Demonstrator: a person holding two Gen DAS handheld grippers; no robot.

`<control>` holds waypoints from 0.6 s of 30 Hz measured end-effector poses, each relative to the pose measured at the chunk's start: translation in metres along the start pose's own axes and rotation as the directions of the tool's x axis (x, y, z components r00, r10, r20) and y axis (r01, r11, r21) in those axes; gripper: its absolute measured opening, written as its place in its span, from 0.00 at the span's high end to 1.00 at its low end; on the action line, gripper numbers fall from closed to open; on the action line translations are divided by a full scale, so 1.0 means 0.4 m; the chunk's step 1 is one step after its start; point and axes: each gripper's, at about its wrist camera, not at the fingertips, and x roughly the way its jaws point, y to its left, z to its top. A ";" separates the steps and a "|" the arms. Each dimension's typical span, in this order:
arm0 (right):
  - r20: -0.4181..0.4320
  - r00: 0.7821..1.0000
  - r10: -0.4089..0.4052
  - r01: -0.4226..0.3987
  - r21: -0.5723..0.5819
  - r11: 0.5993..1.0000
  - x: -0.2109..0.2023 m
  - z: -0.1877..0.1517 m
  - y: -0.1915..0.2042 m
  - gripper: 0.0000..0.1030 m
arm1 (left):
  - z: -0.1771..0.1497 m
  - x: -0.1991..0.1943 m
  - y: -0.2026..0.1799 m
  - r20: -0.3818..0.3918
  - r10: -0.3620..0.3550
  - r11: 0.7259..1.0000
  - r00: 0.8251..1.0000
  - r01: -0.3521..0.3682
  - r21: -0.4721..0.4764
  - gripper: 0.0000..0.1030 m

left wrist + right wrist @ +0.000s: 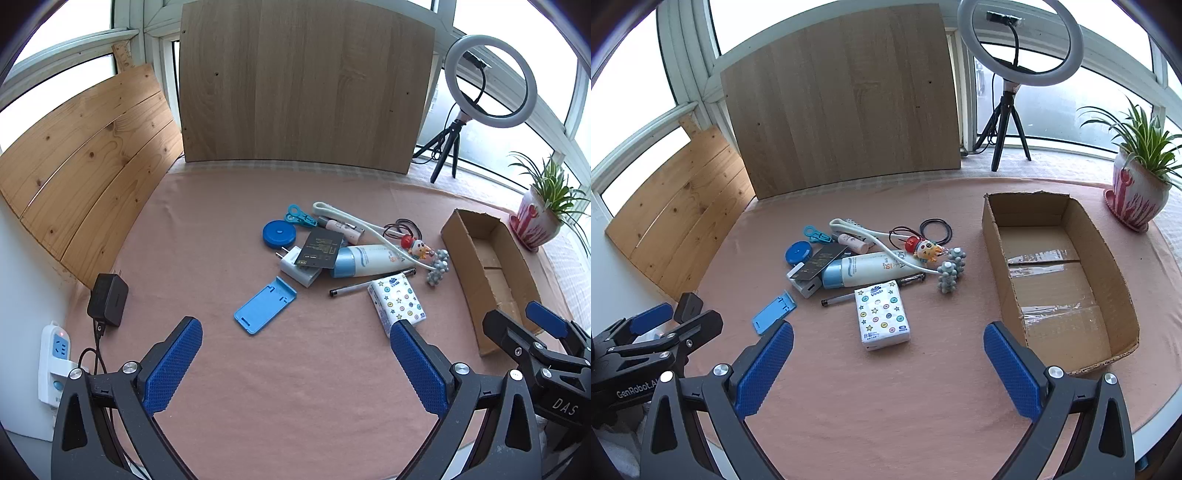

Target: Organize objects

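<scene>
A heap of small items lies mid-table: a tissue pack (882, 319) (397, 300), a sunscreen tube (866, 271) (369, 260), a blue phone stand (266, 305) (774, 312), a white charger (299, 266), a black card (322, 248), a blue tape measure (279, 233), a pen (371, 283), a doll keychain (925, 249) and a grey massage roller (949, 273). An empty cardboard box (995, 236) (476, 291) stands to the right. My left gripper (295, 354) and right gripper (888, 356) hover open near the table's front, holding nothing.
Wooden boards (303, 85) lean against the windows at the back and left. A ring light on a tripod (1019, 40) and a potted plant (1137, 184) stand at the back right. A power strip (55, 365) with a black adapter (109, 299) lies at the left edge.
</scene>
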 end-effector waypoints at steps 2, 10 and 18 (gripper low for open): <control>0.001 1.000 0.000 0.000 0.000 1.000 0.000 -0.001 0.001 0.01 | 0.002 0.000 0.000 0.001 0.002 1.000 1.000 -0.002 -0.002 0.00; -0.012 1.000 -0.002 0.002 -0.003 1.000 0.007 -0.001 0.001 0.01 | 0.001 -0.002 0.000 0.001 0.002 1.000 1.000 -0.002 -0.004 0.00; -0.018 1.000 -0.003 0.003 -0.003 1.000 0.009 -0.002 -0.005 0.01 | 0.002 0.000 0.000 0.002 0.002 1.000 1.000 -0.002 -0.006 0.00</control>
